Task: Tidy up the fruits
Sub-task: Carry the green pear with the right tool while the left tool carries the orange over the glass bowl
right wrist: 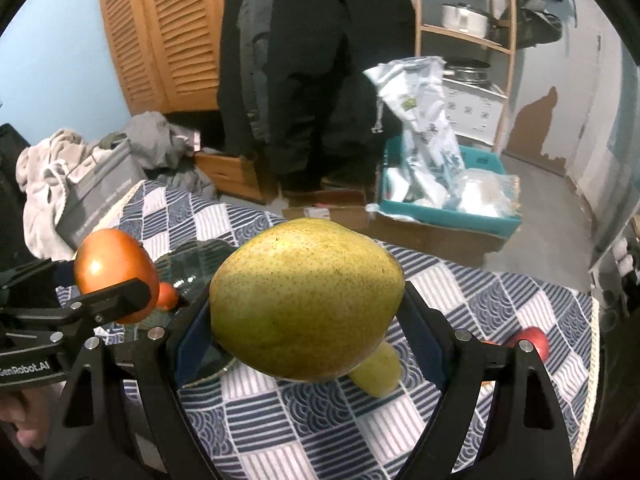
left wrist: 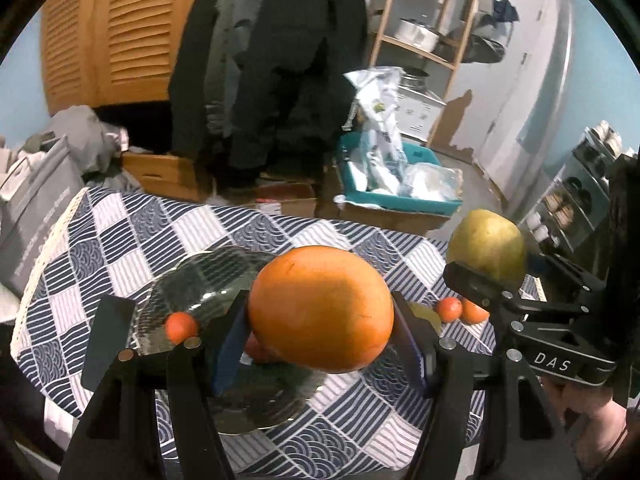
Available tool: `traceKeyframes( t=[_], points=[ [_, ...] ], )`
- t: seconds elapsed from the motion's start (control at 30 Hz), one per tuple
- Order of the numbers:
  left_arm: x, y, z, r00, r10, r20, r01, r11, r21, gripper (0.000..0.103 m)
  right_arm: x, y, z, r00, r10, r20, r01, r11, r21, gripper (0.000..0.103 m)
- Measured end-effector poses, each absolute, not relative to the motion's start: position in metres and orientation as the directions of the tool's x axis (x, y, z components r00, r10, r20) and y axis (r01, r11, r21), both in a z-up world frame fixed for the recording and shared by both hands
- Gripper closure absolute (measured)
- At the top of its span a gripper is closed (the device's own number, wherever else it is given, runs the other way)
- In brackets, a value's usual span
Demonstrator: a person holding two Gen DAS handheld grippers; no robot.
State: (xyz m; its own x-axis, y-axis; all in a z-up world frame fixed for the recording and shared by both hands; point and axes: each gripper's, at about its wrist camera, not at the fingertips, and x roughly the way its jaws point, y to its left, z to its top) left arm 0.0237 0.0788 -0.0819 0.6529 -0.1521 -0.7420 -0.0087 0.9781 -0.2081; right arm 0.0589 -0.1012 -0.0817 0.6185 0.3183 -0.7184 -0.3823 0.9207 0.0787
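The left tool (left wrist: 320,316) is clamped on a big orange fruit (left wrist: 320,312), with one finger on each side of it. The right tool (right wrist: 308,320) is clamped on a green pear (right wrist: 306,300) the same way. Both fruits are up in the air above the worktop (right wrist: 280,432), which has a blue and white checked cloth on it. A clear glass plate (left wrist: 208,276) sits on that cloth, and it is the thing to watch. The orange fruit hangs right over the plate, so the left tool is the nearer one and I think it only needs to go down. The pear hangs beside the plate, just past its right edge, so the right tool would have to move left first. The pear lies sideways between the fingers, with its long way going from one finger to the other. A small red fruit (left wrist: 182,326) sits on the plate, near its left edge. A second pear (right wrist: 378,368) lies on the cloth to the right of the plate, and two more little red fruits (left wrist: 460,310) lie farther right than that. I think the sorting is only partly done.
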Motion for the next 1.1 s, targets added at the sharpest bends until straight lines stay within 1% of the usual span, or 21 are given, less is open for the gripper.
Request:
traceKeyframes(
  t=[0.3,0.6,0.83,1.1],
  points=[
    [0.026,0.122,-0.103,0.635,-0.088,-0.767,-0.109,0.973,-0.202,0.035,0.078,-0.059,-0.095,0.57,0.357,-0.74,-0.437,0.894,0.094,0.018],
    [0.032,0.161,-0.137,0.582,-0.031,-0.813,-0.215,0.958,-0.19,0.035,0.1,-0.02,-0.124,0.493,0.377,-0.785,-0.472,0.873,0.123,0.018],
    [0.034,0.181,-0.17,0.516,-0.023,-0.856,-0.274,0.943,-0.19,0.035,0.115,0.007,-0.158,0.417,0.374,-0.829,-0.491,0.86,0.141,0.018],
    [0.037,0.19,-0.196,0.465,0.003,-0.885,-0.308,0.938,-0.159,0.035,0.123,0.03,-0.185,0.355,0.373,-0.857,-0.505,0.848,0.16,0.018]
  ],
)
